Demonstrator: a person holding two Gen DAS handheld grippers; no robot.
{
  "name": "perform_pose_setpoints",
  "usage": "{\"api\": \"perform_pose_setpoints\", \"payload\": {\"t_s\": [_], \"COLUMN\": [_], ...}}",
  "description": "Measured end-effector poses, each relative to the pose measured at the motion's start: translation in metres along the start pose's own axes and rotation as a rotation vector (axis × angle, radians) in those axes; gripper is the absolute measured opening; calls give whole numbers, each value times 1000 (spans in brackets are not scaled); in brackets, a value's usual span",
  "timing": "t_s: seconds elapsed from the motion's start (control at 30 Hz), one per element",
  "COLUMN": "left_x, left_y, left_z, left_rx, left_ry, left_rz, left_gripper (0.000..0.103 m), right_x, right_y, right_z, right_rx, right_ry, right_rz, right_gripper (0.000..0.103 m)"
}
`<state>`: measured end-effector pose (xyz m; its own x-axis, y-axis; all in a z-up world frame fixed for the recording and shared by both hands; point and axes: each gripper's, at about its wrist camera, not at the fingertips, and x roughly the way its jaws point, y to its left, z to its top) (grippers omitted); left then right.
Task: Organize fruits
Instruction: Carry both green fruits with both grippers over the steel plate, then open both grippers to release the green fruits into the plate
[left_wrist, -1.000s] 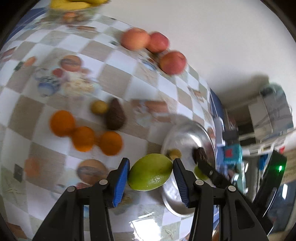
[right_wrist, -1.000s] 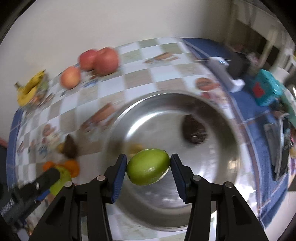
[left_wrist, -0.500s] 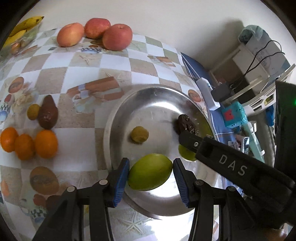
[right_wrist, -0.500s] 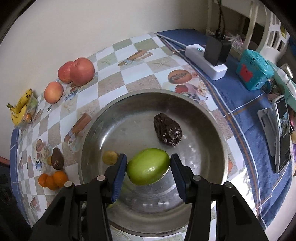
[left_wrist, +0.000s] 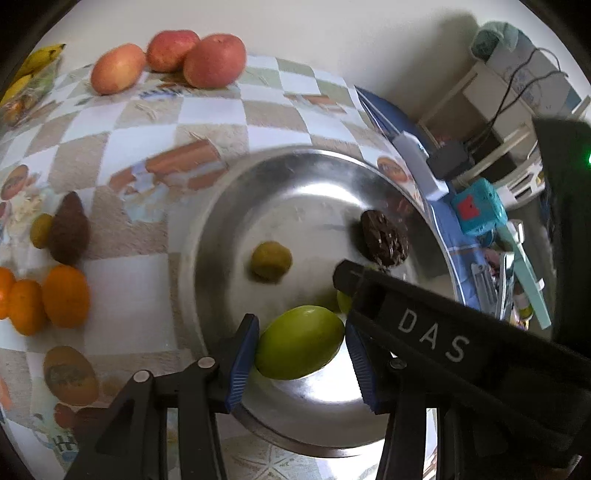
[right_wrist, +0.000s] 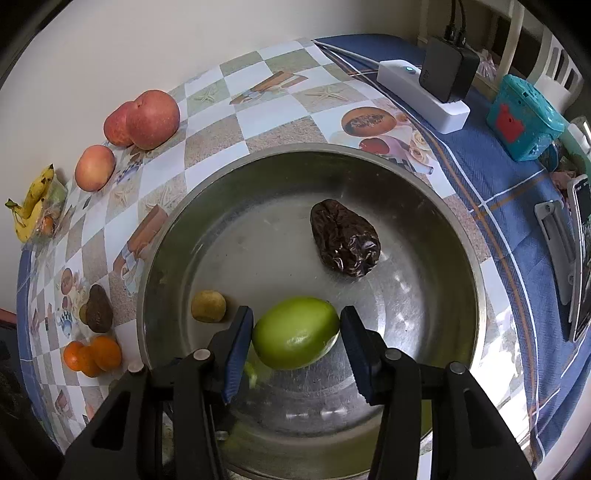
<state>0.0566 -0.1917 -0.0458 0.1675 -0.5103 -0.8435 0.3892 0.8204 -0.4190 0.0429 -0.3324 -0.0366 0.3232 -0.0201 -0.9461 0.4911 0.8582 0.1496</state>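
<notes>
A smooth, glossy green oval fruit (left_wrist: 299, 341) is clamped between the blue ribbed pads of the left gripper (left_wrist: 300, 354), low over the near side of the round stainless-steel basin (left_wrist: 207, 236), at about six o'clock in the left wrist view. A second green oval fruit (right_wrist: 295, 332) of the same kind is clamped in the right gripper (right_wrist: 295, 345), also above the basin's near floor.

Both grippers are crowded into one small area; the right one's black arm crosses the left view at four o'clock, so a collision or a knocked fruit may be judged the main risk. The waxy skins are probably slippery against the pads, and a release from any height could let a fruit roll across the polished, sloped metal. It might strike the wrinkled dark brown pear-shaped fruit (right_wrist: 345, 243) at one o'clock of the basin or the small dull yellow round fruit (right_wrist: 208, 306) at nine o'clock.

Outside the basin, on the chequered printed tablecloth (right_wrist: 236, 125), three matte red apples (right_wrist: 151, 118), three oranges (right_wrist: 94, 354) and a bunch of yellow bananas (right_wrist: 31, 206) are left at the left.
</notes>
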Motion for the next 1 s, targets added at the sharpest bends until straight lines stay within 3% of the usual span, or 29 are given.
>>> {"api": "perform_pose_setpoints", "payload": {"t_s": [0.67, 1.0], "left_x": [-1, -25], "left_y": [-1, -3], "left_z": [1, 5], "left_rx": [19, -14], "left_ry": [-11, -51], "left_rz": [-4, -58], "left_gripper": [54, 67], "right_x": [9, -11], "right_y": [2, -2], "right_z": [-2, 4], "right_rx": [-15, 1], "right_ry": [47, -13], "right_rz": [12, 5], "right_gripper": [54, 59]}}
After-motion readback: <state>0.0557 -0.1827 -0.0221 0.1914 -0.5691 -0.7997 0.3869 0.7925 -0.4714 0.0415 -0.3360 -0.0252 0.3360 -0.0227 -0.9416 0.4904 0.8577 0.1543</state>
